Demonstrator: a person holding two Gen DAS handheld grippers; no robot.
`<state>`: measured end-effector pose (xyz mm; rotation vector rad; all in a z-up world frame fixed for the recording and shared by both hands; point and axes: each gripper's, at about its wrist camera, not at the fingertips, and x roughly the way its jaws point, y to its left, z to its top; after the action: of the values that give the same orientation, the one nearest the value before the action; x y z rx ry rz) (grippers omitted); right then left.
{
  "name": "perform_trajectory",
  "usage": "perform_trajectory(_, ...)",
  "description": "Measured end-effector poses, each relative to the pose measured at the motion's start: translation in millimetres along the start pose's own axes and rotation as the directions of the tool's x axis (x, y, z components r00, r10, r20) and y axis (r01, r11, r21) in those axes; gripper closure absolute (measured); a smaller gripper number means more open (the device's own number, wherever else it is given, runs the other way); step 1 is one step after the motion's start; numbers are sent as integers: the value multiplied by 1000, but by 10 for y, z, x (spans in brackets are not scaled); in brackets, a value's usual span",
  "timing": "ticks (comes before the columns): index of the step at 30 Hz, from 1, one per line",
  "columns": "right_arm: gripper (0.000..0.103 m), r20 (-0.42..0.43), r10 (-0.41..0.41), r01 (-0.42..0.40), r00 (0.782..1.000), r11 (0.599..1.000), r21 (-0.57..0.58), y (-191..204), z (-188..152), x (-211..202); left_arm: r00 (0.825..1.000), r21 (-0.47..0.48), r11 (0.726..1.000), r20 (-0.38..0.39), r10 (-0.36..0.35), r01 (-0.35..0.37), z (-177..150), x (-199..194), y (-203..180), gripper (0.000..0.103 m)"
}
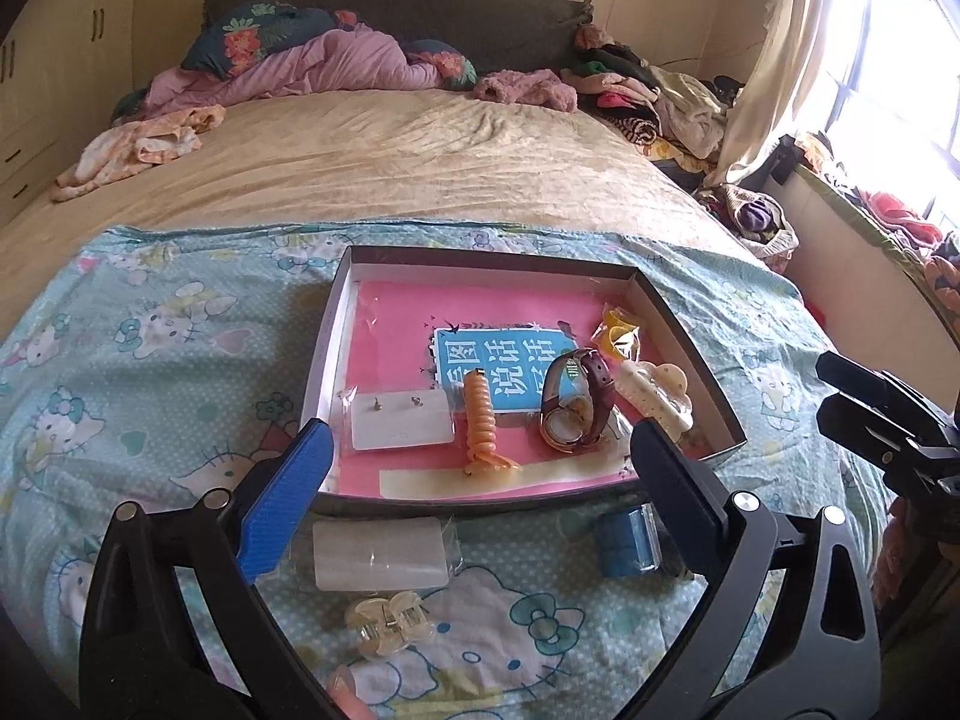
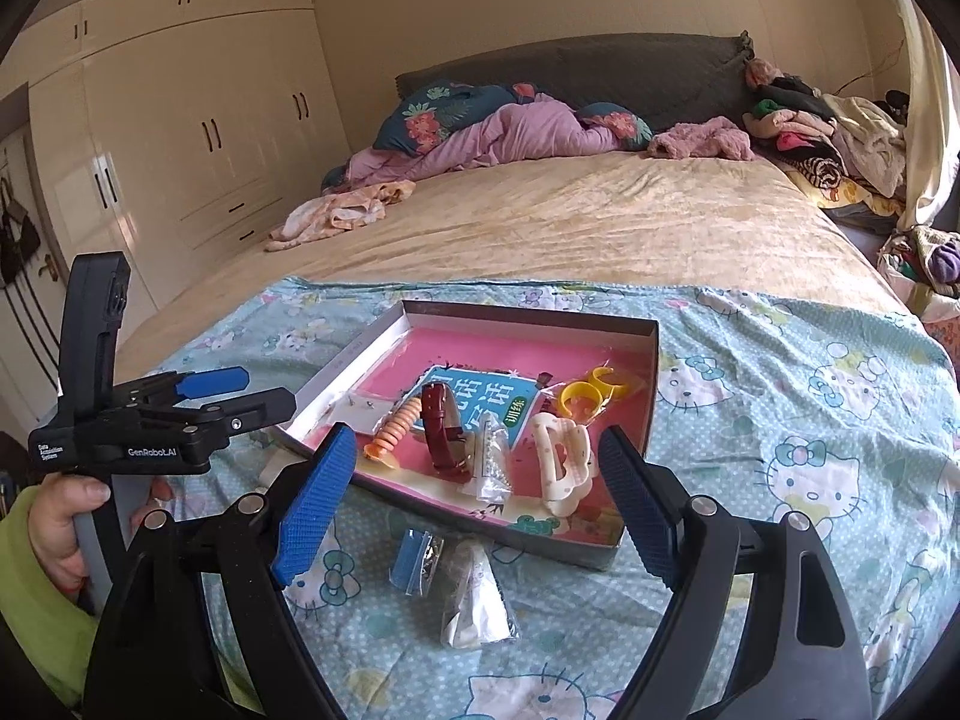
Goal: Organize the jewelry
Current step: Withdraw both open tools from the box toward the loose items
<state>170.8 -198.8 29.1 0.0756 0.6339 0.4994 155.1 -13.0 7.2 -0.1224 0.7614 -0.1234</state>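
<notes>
Sorting is partly done: the shallow box on the bed's Hello Kitty sheet already holds the earring card, orange coil hair tie, watch, cream claw clip and a yellow ring in a bag.

Outside the box, along its near edge on the sheet: a clear pouch with a white card, a small blue-backed bag and a clear claw clip.

Left hand-held gripper: spread wide, empty, hovering over the box's near edge. Right hand-held gripper: also wide, empty, with the blue bag and a crumpled clear bag on the sheet below it.

Handling, judged from looks:
- Pouches: very light, limp, slick film. Likely to slide or fold under the pads. Pinch an edge or corner, not the flat middle; the soft bedding gives, so press in slightly.
- Clear claw clip: rigid plastic, light, spring-loaded. Grip across the body sides, not the teeth, or it may pop open.
- Contents of the small bags too small to identify; treat as fragile.
</notes>
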Motion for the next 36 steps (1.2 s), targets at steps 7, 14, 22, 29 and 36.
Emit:
perform_trajectory(7, 15, 13, 9, -8, 1000, 1000, -5, 86, -18, -72, 1000, 12, 1000, 28, 6, -6, -45, -174, -16, 10)
perform_trajectory(14, 14, 18, 20, -19, 1000, 1000, -17, 198, -11, -137, 999, 9, 1000, 47, 9, -10, -103, -327, -1, 10)
perform_trajectory(22, 14, 22, 36, -35, 999, 999, -28, 285, -17, -211, 997, 16, 999, 67, 34, -35, -183, -478, 12, 10)
perform_trajectory(29, 14, 20, 46, -45, 999, 998, -45, 370, -69, -254, 998, 19, 999, 59, 39, -40, -316, -549, 20, 10)
perform_trajectory(36, 14, 6, 48, -47, 999, 998, -48, 398, -161, -257, 998, 23, 999, 40, 42, -43, -442, -542, 32, 10)
